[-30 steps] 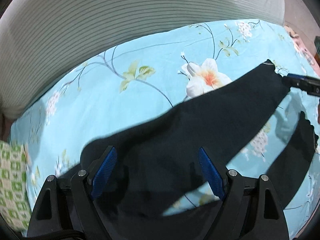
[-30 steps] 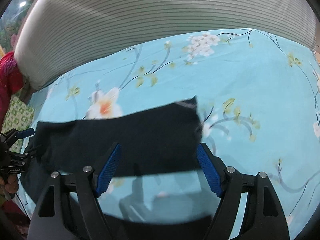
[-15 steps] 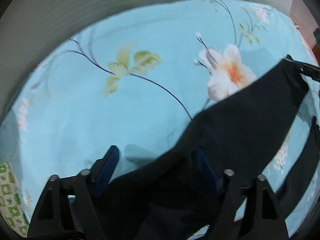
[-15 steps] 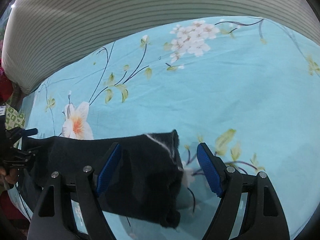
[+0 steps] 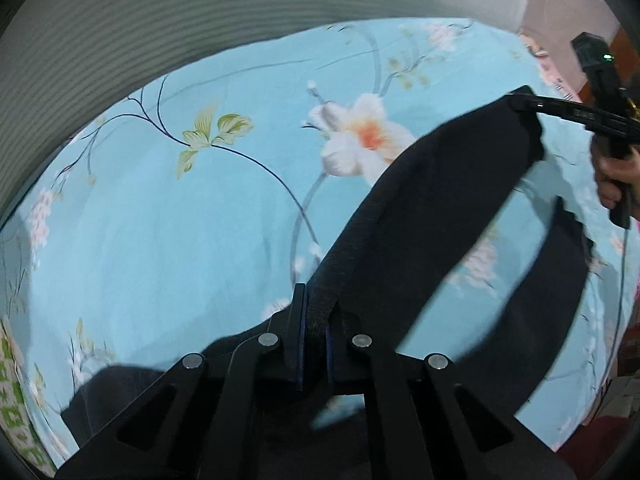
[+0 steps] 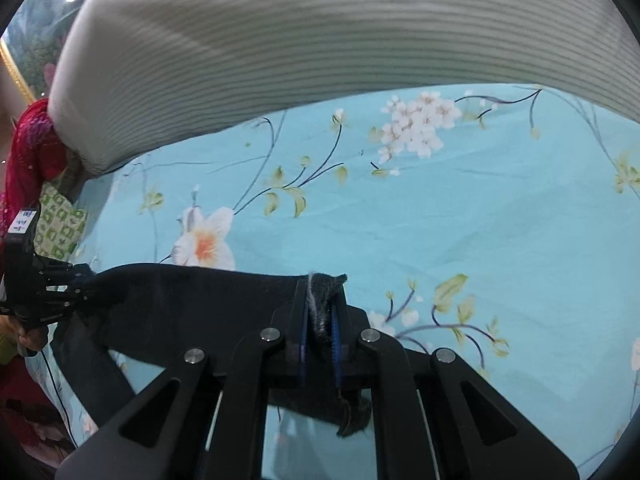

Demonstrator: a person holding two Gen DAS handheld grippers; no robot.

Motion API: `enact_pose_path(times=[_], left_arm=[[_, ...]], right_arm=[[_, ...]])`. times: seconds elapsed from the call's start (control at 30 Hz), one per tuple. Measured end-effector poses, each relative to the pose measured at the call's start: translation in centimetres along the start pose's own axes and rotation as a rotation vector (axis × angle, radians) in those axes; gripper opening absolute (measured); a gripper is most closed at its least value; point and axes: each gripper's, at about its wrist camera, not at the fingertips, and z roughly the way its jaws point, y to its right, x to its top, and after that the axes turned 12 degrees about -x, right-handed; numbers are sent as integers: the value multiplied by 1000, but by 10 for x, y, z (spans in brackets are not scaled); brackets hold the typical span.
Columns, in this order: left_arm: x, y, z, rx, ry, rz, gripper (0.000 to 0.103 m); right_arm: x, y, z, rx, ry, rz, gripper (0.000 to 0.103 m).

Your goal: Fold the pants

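A light-blue floral bed sheet point(image 6: 460, 240) is bordered at the far side by a striped cushion point(image 6: 320, 48). Black pants point(image 5: 440, 200) are held stretched above the sheet, clamped at the left by the left gripper point(image 5: 314, 320) and at the right by the right gripper point(image 6: 320, 312).

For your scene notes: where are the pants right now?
The pants hang stretched between the left gripper and right gripper, both clamped on them, above the floral sheet.
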Motion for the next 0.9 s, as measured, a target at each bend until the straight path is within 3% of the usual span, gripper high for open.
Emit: enact_pose_path(times=[0.37,0.47,0.73,0.9], left_arm=[[-66,76,-33,-90,72,-54,4],[-86,93,-35,-81,63,-43,4],[-126,111,-32,-90,62,-60,4],[-144,115,-28,-106,69,-65,4]], right_arm=[[-46,2,-62,17,66,-71,9],[-63,5,-76,18,75,-87,9],[-110,-4,-94,-6,66,-104,8],[-142,-8,-92,-41,9,-133,8]])
